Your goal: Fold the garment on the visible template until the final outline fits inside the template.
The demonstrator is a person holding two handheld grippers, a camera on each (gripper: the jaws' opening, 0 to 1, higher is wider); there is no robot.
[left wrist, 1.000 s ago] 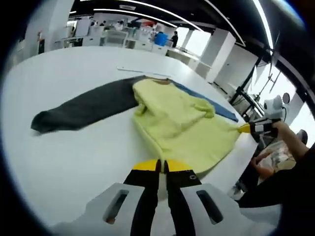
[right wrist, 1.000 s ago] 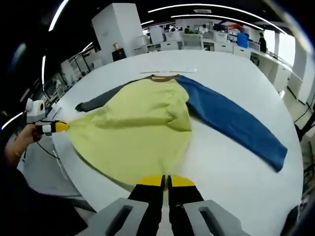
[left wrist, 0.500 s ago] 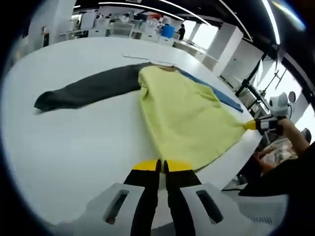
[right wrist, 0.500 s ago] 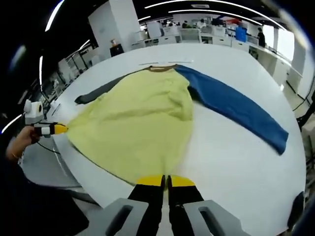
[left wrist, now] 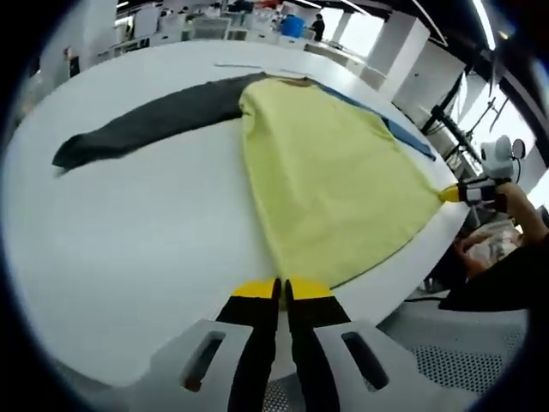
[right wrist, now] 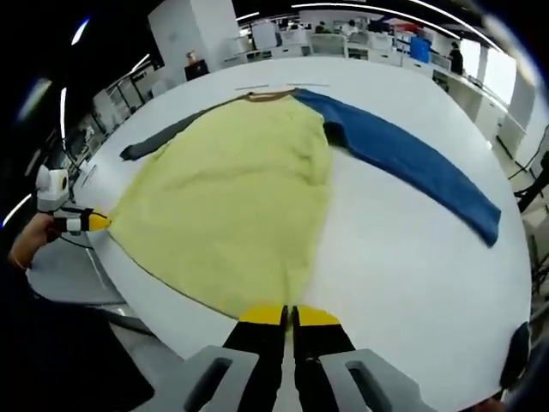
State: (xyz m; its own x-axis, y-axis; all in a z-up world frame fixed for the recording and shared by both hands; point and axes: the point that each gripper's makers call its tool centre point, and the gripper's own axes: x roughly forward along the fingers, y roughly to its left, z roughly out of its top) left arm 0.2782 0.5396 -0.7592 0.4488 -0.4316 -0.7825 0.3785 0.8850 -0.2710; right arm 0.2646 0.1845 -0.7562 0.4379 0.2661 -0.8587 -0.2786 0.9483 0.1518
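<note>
A long-sleeved garment lies spread on the white round table. It has a yellow body, a dark grey sleeve and a blue sleeve. My left gripper is shut on one corner of the yellow hem at the table's near edge. Across the hem, at the right, my right gripper pinches the other corner. In the right gripper view the yellow body runs up to a brown collar, with the blue sleeve stretched right and the grey sleeve left. There my right gripper is shut on the hem, and my left gripper holds its corner.
A thin pale strip lies on the table just past the collar. The hem hangs at the table's near edge, with a drop beyond. A person's hand holds the far gripper. Office desks and pillars stand behind.
The yellow body was rumpled near the blue sleeve; it now lies stretched flat, hem drawn toward the table's near edge. Both grippers have kept their hold on the hem corners.
</note>
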